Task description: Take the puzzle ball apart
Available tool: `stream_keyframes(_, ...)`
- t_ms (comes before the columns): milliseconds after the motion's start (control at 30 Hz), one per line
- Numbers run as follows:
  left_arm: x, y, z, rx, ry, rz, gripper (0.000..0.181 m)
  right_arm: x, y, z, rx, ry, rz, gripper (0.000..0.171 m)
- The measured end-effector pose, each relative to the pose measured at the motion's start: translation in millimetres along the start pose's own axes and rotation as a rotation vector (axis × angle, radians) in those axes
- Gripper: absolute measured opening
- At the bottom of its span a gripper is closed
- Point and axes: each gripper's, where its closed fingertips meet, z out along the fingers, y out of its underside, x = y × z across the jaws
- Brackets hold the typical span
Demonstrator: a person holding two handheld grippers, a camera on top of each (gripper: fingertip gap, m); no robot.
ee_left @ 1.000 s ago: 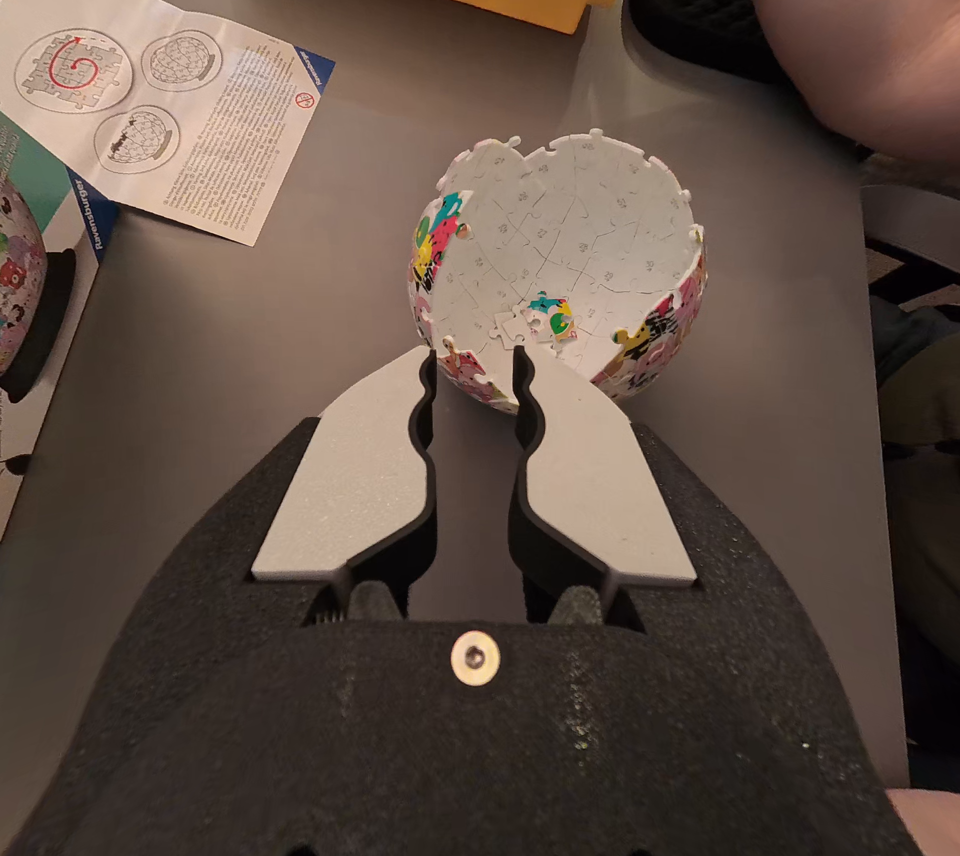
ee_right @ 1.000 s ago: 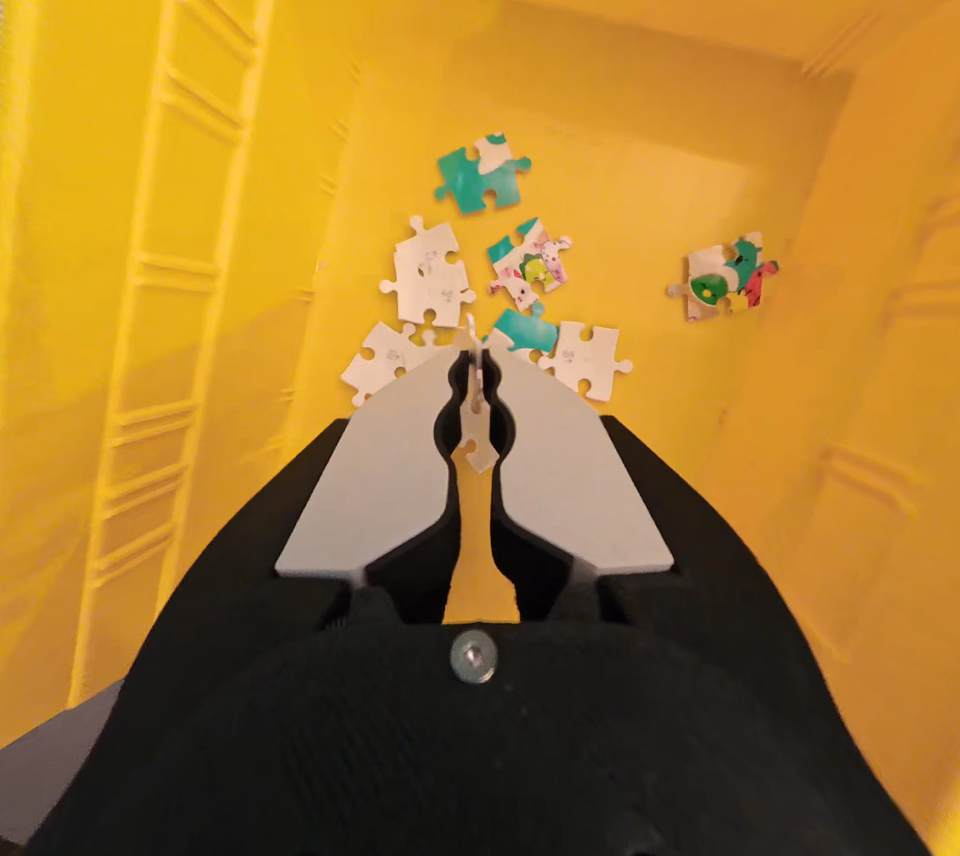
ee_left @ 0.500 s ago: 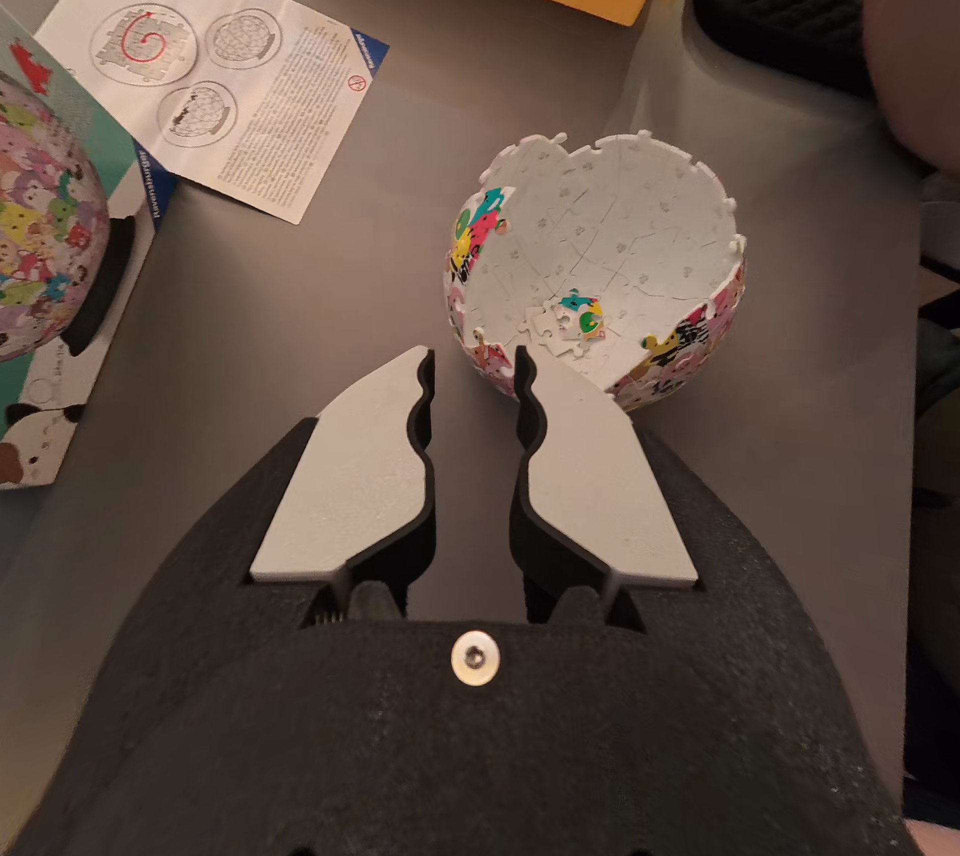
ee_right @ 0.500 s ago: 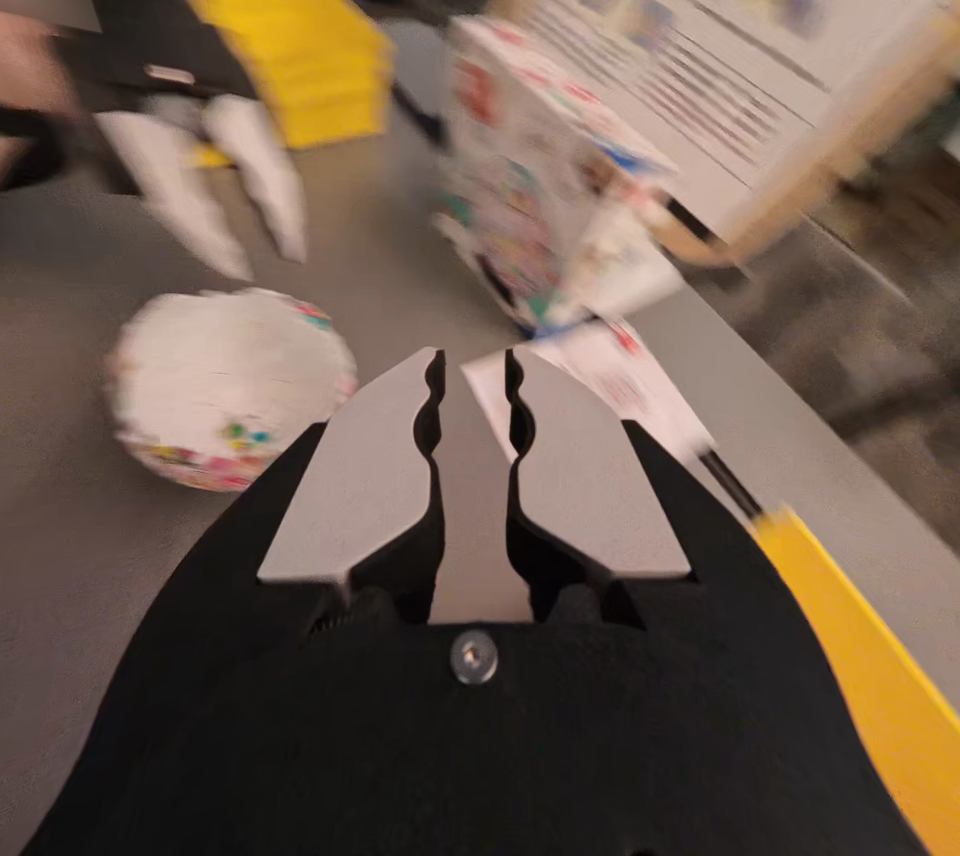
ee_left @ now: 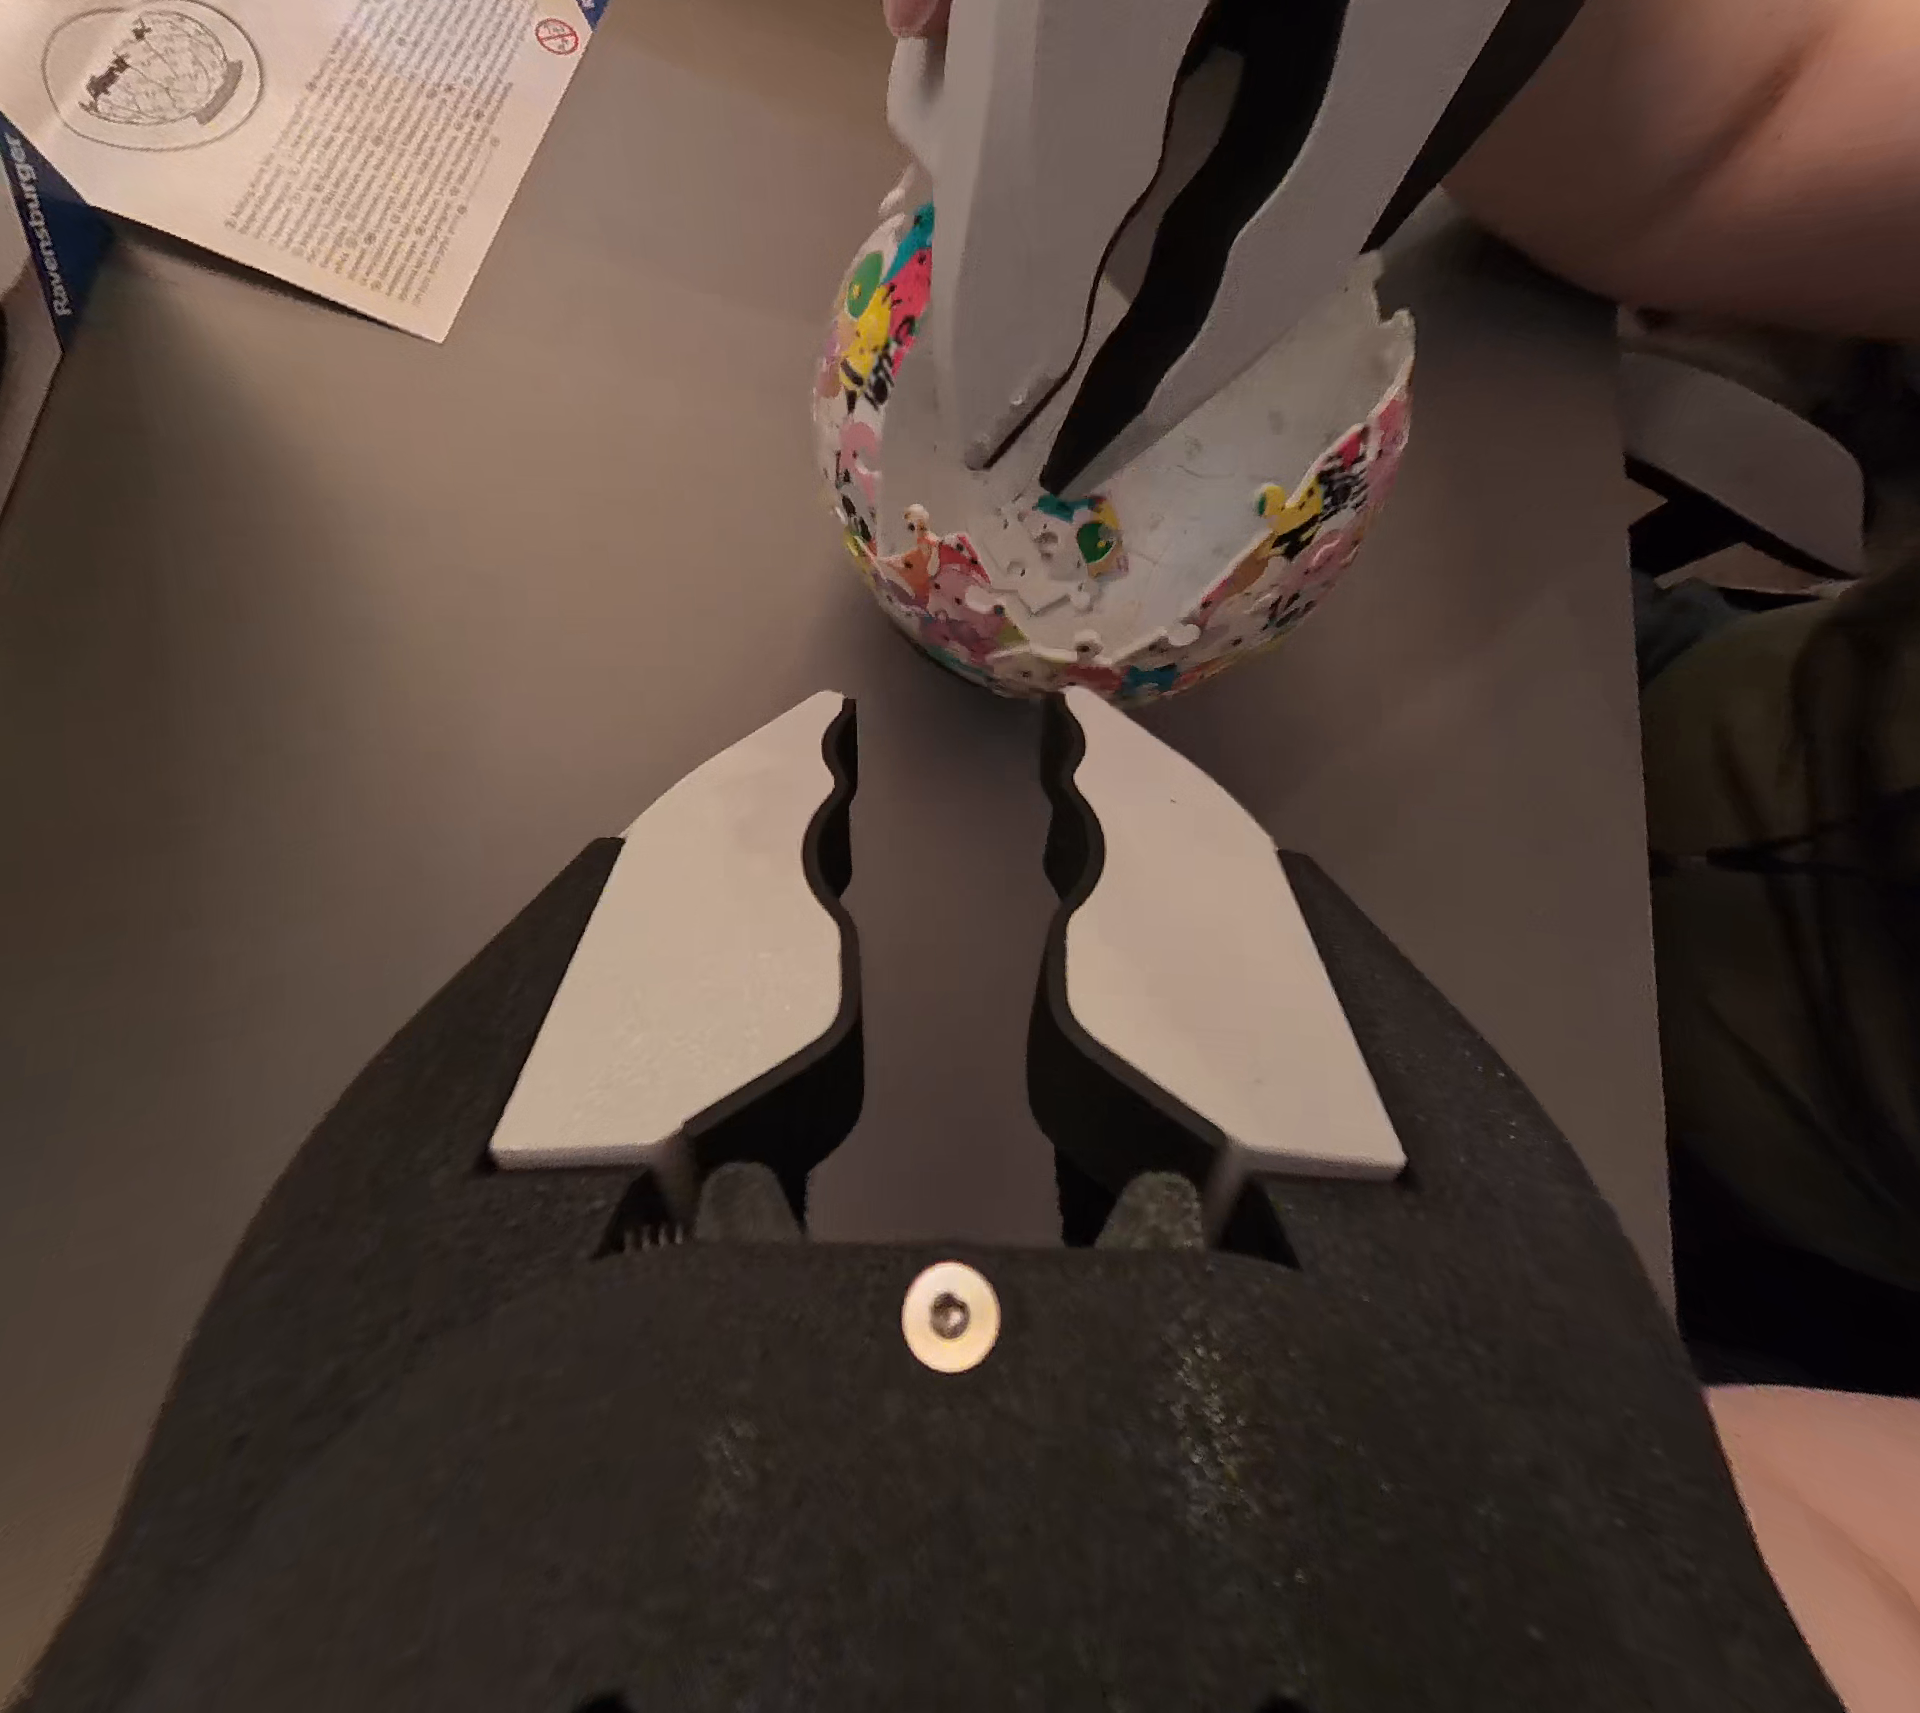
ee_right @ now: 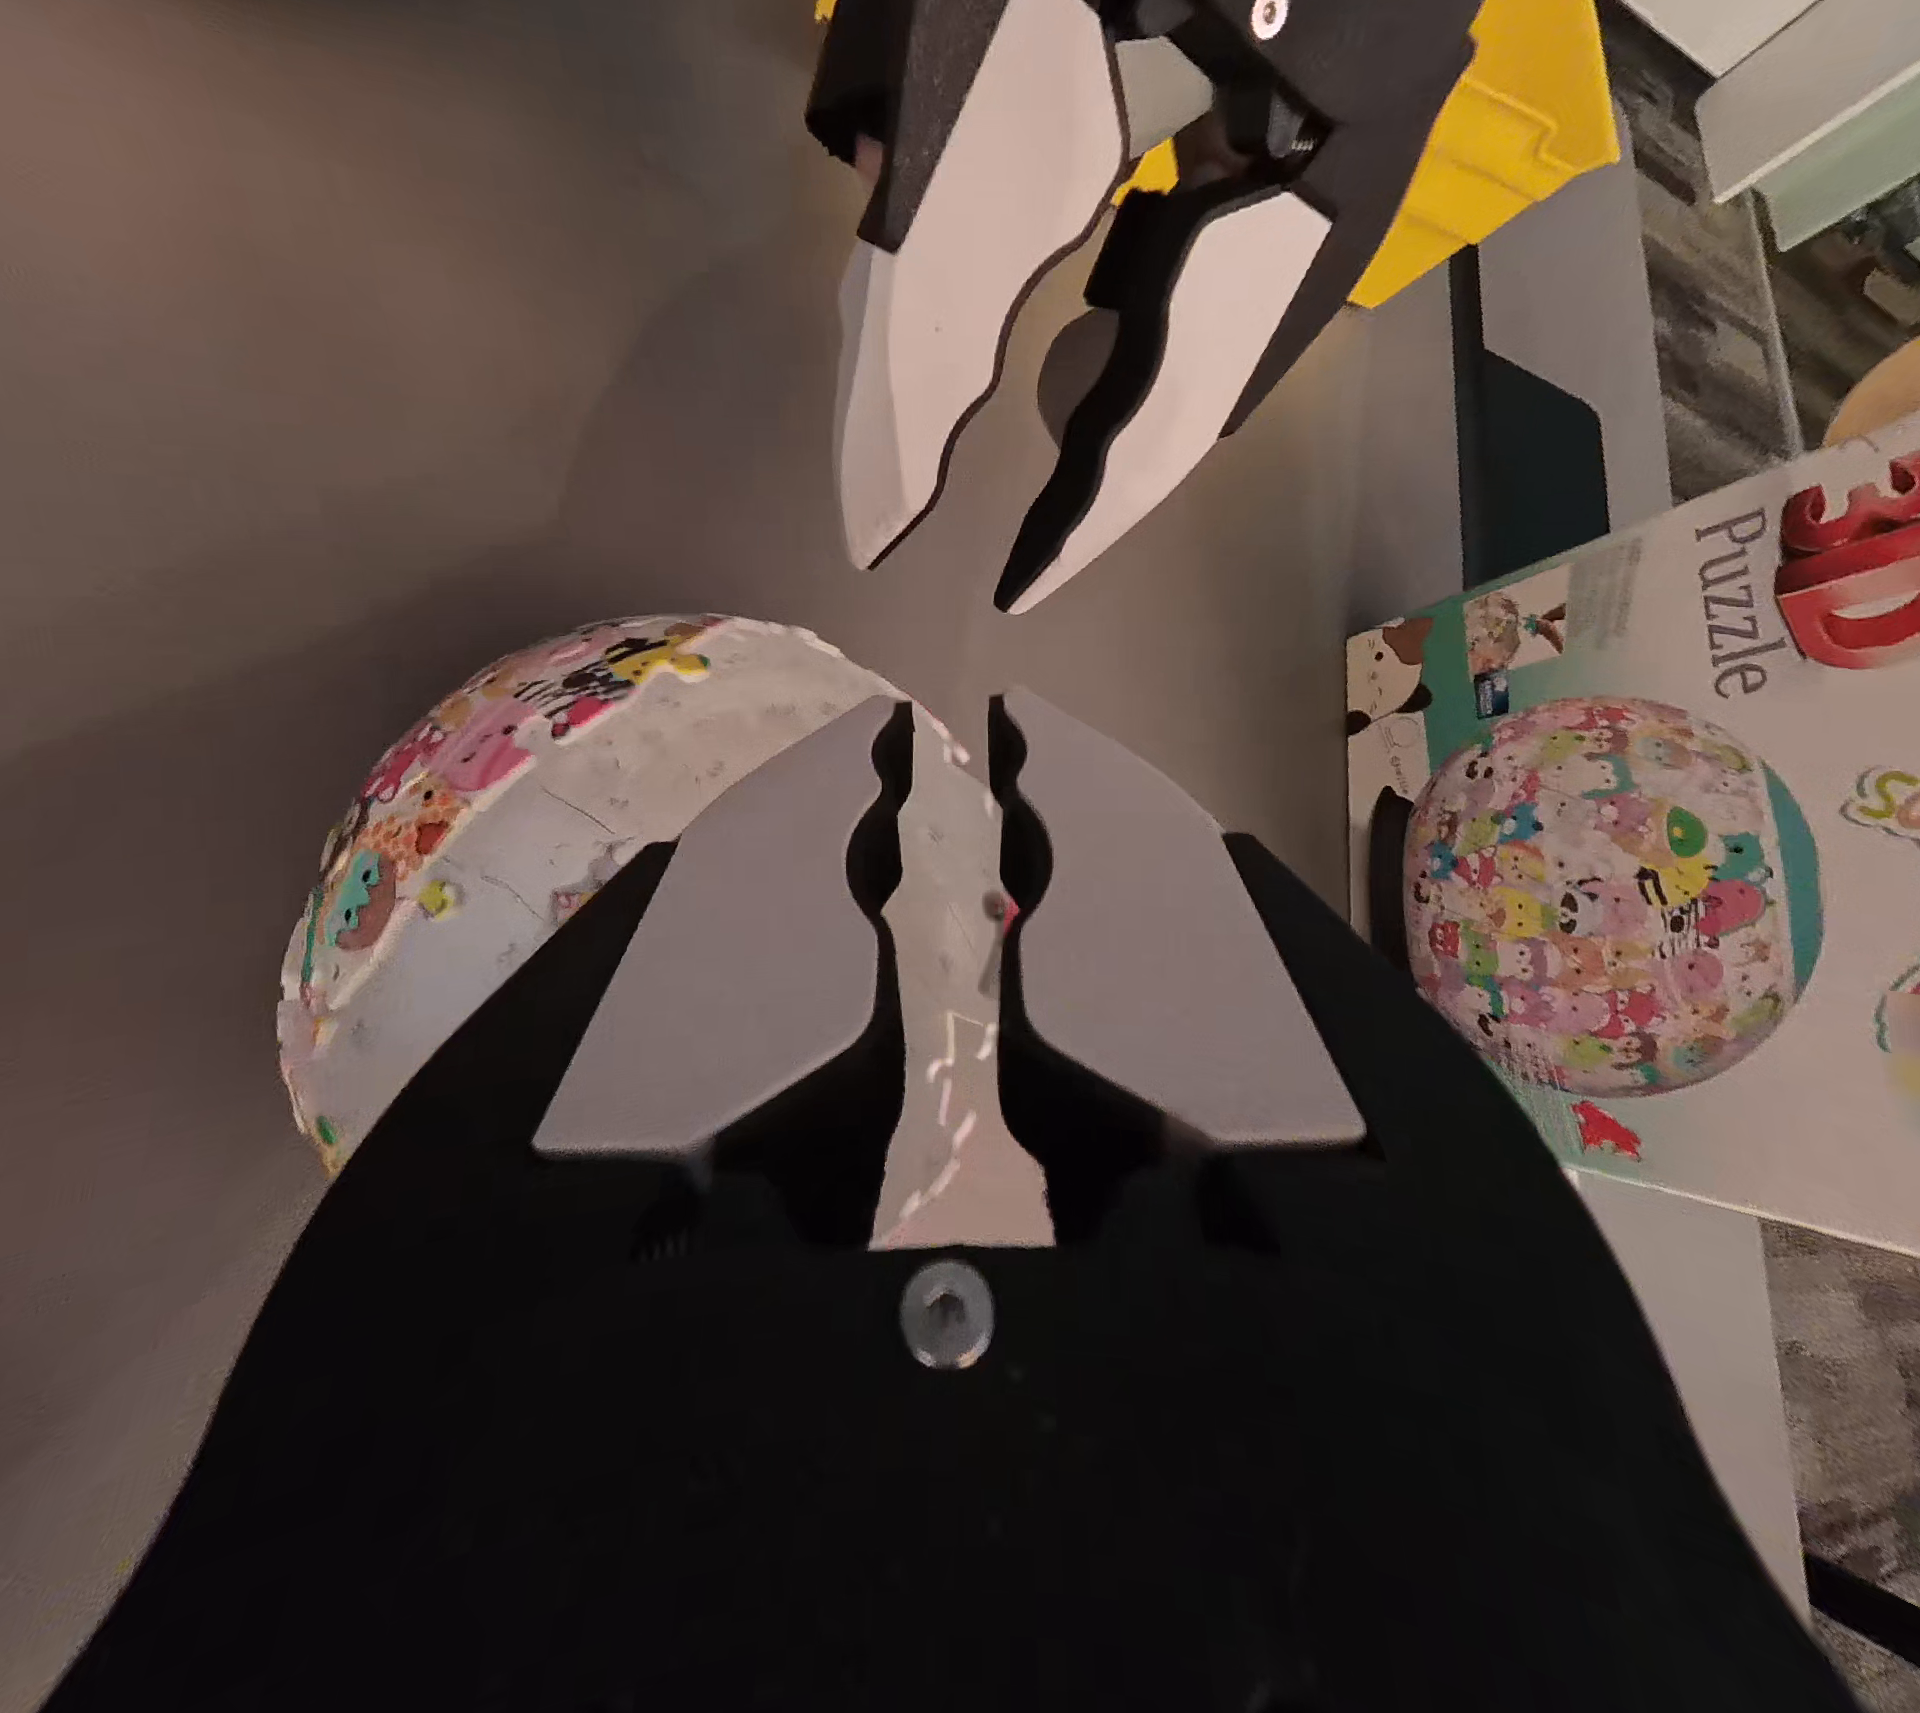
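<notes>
puzzle ball (ee_left: 1299, 541): white inside, outside a crowded pink, yellow, teal and black cartoon print
table (ee_left: 416, 624): plain grey
leaflet (ee_left: 312, 53): white, black print, blue corner
bin (ee_right: 1496, 105): yellow
box (ee_right: 1662, 884): teal and white, red lettering

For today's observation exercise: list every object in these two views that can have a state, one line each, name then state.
puzzle ball: partly dismantled, open shell on the table, loose pieces inside
right gripper: open, tips reaching into the shell, holding nothing
left gripper: open, empty, just short of the ball
instruction leaflet: unfolded, flat
puzzle box: lying flat
yellow bin: mostly hidden, contents not visible
</notes>
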Motion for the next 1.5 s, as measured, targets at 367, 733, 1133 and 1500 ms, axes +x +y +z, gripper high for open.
stream_keyframes(367,-6.7,-53.5,12.5,0.244,-0.041,0.022,0.037,18.0,30.7,-46.8,-0.045,0.122,0.095,0.024)
stream_keyframes(733,3.8,-51.3,26.9,0.173,-0.041,0.072,0.035,9.8,33.7,-24.6,-0.070,0.122,0.101,0.016)
stream_keyframes(1133,1.8,-47.5,32.2,0.146,-0.065,0.112,0.035,17.6,36.7,-19.5,-0.104,0.166,0.136,0.005)
stream_keyframes(1500,1.4,-46.9,33.1,0.131,-0.088,0.126,0.036,17.1,36.5,-18.1,-0.087,0.144,0.182,0.005)
